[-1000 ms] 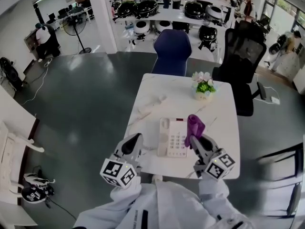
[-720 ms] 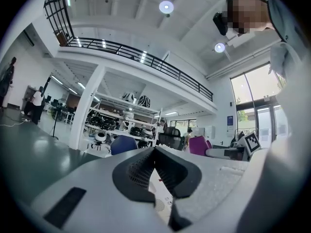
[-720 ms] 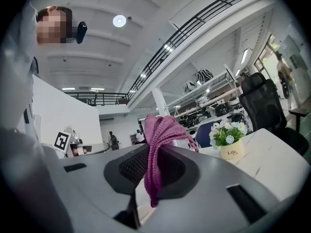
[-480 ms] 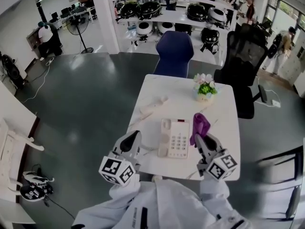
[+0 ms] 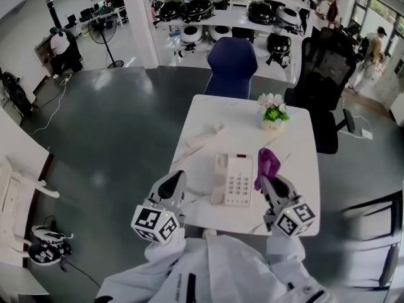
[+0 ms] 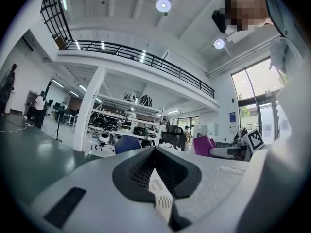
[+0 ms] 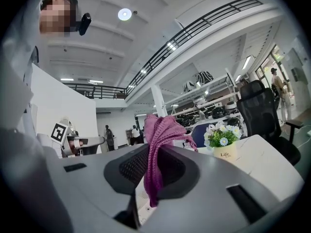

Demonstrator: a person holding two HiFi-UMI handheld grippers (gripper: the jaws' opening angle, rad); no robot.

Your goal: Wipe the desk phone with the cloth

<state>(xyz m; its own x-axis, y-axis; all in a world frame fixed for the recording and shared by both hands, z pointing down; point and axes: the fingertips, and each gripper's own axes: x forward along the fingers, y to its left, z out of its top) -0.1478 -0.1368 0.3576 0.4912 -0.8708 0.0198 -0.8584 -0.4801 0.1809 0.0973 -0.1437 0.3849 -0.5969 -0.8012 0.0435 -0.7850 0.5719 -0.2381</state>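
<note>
Right gripper view: cloth (image 7: 162, 132), "Life" pot (image 7: 226, 154)

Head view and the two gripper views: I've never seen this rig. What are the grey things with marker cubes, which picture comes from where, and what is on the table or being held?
There is no robot here. A person holds a two-jaw gripper in each hand, and the marker cubes are part of those grippers. The head view comes from a camera on the person's head, looking down at a white table. The other two pictures come from a camera riding on each gripper, looking along its jaws. On the table are a phone and a small pot of flowers. The right gripper is shut on a purple cloth, held beside the phone's right edge. The left gripper is at the table's near left edge, with its jaws together and nothing in them.
</note>
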